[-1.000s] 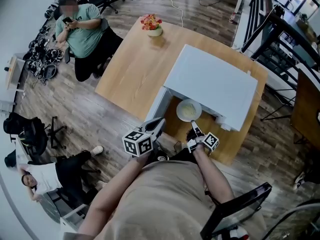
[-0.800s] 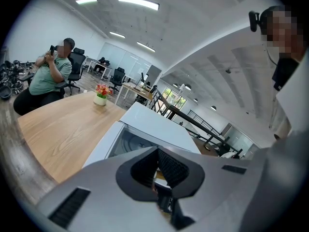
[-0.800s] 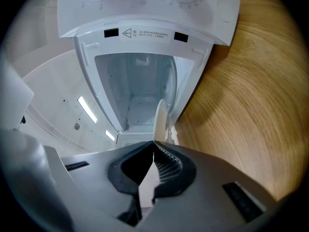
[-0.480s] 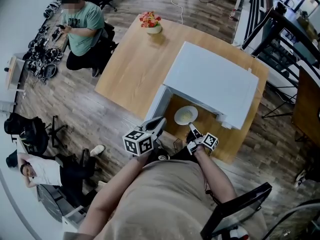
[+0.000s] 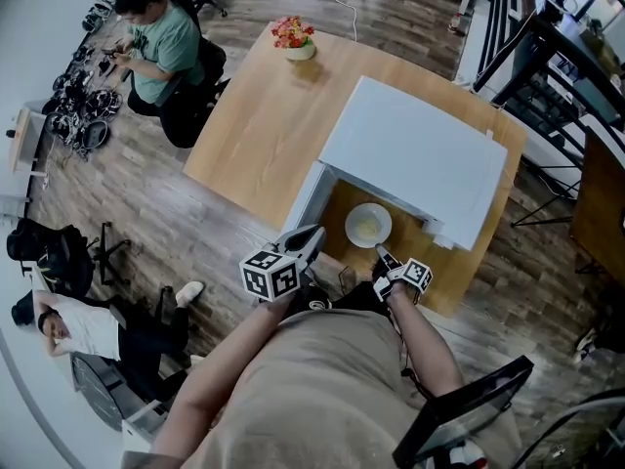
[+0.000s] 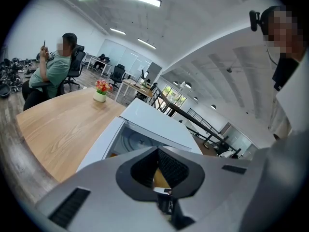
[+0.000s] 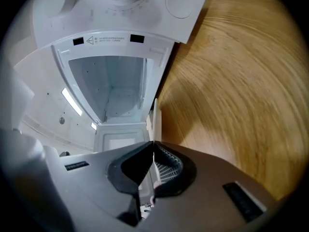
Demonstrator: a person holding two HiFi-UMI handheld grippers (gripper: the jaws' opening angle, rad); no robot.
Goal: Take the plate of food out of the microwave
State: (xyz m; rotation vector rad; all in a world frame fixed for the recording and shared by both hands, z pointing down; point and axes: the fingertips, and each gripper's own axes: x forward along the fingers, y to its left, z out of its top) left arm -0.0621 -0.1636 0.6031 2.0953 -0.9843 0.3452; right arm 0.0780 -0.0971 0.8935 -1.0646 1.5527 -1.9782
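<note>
The round white plate of pale yellow food (image 5: 368, 225) is outside the boxy white microwave (image 5: 415, 159), over the light wooden desk (image 5: 264, 125) just in front of the oven's open mouth; I cannot tell whether it rests on the wood or hangs just above it. The right tool (image 5: 379, 252) meets the plate's near rim. In the right gripper view this tool (image 7: 153, 144) has its jaws pressed onto the rim, and the plate (image 7: 155, 117) shows edge-on as a thin white strip running away from them toward the microwave (image 7: 111, 37). The left tool (image 5: 314, 233) is held beside the microwave's swung-out door, apart from the plate. In the left gripper view its jaws (image 6: 158, 149) are pressed together with nothing between them. A small white pot of red and orange flowers (image 5: 295, 44) stands at the desk's far edge, well apart from the microwave.
</note>
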